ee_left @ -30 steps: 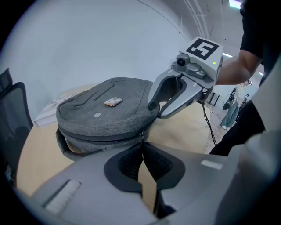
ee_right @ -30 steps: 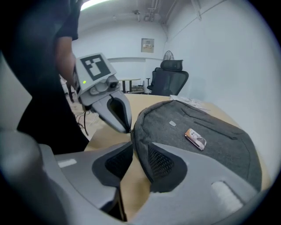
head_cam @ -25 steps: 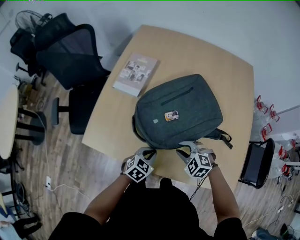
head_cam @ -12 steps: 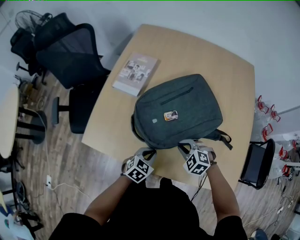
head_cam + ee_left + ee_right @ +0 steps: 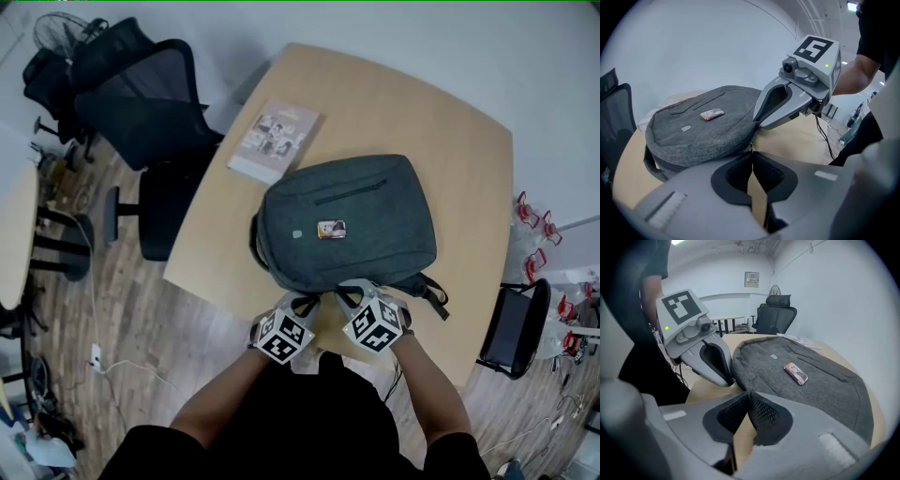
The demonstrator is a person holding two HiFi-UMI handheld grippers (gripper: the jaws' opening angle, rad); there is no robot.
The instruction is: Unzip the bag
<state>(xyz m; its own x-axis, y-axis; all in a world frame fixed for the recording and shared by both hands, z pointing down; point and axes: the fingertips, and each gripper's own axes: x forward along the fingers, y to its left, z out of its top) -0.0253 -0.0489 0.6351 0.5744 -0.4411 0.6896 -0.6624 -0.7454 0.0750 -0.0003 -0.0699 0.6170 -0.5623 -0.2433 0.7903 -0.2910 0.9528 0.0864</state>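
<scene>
**Tip-only pinch putting the zip pull at risk**

The chief risk is being carried by the left gripper (image 5: 751,154). Its fingers (image 5: 733,174) are being pressed together on what appears to be the zipper pull (image 5: 751,144), and only their very tips are being used. So thin a tab is probably being held weakly, and it could be slipped free by a sideways tug.

A second risk is being posed by the right gripper (image 5: 746,393). Its jaws have just been closing and are being held tip to tip at the seam of the bag (image 5: 342,220). Whether fabric or a second tab is being nipped there is too small to be told. If nothing is being caught, the bag is being left unanchored. It may then be dragged across the table (image 5: 450,141) toward the person instead of the slider being run along its track. Fabric could also be drawn into the slider if the pull is being angled off the seam.

The bag is lying flat and spreading away beyond both sets of fingertips, with its near rim touching them. The two grippers are being held just beside each other at that rim.
</scene>
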